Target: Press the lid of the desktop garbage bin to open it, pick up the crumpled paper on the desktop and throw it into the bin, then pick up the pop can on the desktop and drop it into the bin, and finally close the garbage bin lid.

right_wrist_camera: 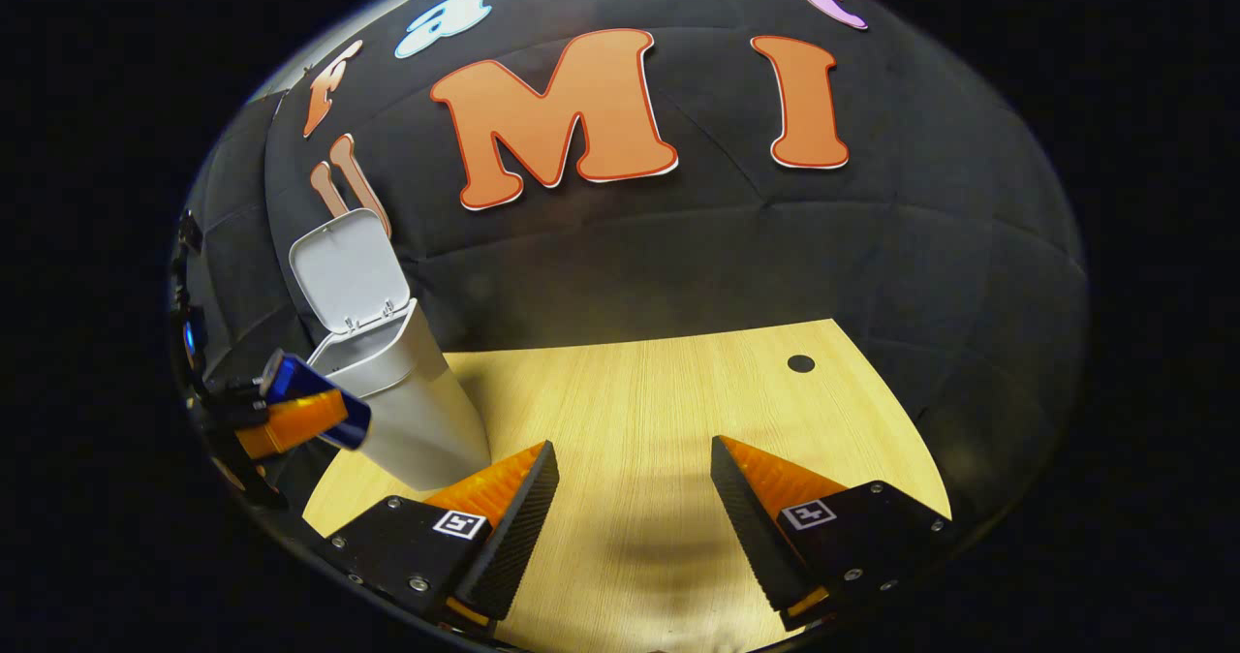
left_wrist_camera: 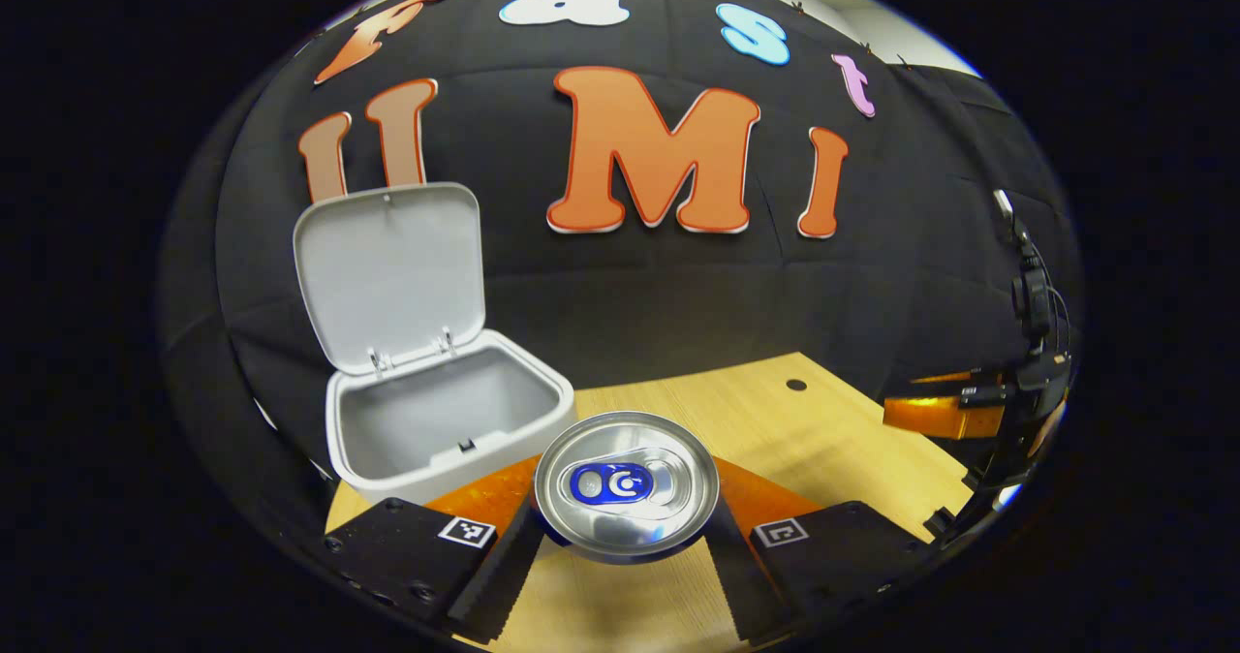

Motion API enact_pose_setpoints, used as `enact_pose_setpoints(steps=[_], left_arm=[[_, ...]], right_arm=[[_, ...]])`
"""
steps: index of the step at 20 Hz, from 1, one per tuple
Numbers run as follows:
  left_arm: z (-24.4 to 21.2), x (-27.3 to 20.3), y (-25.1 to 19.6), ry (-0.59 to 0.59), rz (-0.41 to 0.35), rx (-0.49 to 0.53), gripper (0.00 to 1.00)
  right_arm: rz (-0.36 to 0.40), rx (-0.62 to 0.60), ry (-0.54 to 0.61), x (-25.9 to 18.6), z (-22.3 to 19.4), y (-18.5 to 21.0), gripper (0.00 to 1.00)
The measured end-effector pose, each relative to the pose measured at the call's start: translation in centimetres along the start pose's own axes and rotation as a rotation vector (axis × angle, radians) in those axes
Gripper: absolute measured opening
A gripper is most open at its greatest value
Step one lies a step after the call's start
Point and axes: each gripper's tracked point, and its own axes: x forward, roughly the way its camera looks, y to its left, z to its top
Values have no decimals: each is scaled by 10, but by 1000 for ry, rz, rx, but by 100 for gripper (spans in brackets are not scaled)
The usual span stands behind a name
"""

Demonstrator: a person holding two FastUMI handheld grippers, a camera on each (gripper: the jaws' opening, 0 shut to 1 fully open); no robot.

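A pop can (left_wrist_camera: 627,483) with a silver top and blue tab stands upright between my left gripper's (left_wrist_camera: 625,529) fingers, which are shut on its sides, lifted above the wooden table (left_wrist_camera: 833,440). The white bin (left_wrist_camera: 387,479) stands just ahead and to the left, its lid (left_wrist_camera: 392,270) raised upright and its grey inside showing. In the right gripper view the blue can (right_wrist_camera: 291,374) hangs in the left gripper (right_wrist_camera: 295,419) beside the bin (right_wrist_camera: 417,411), slightly below its rim. My right gripper (right_wrist_camera: 635,469) is open over bare table, holding nothing.
The light wooden table (right_wrist_camera: 630,391) has a small dark hole (right_wrist_camera: 800,363) near its far right corner. Black cloth wall rises directly behind the bin and the table's back edge. The right gripper (left_wrist_camera: 969,411) shows at the far right of the left gripper view.
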Motion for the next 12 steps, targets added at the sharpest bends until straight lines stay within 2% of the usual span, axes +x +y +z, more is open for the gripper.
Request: enact_pose_setpoints(steps=[3, 7, 12], left_arm=[[50, -1, 19, -78, 34, 15, 81], [93, 3, 52, -145, 102, 54, 81], [117, 20, 107, -164, 173, -7, 81]], right_arm=[[7, -15, 0, -1, 0, 4, 95], [14, -14, -12, -3, 6, 5, 95], [-2, -10, -15, -4, 5, -3, 95]])
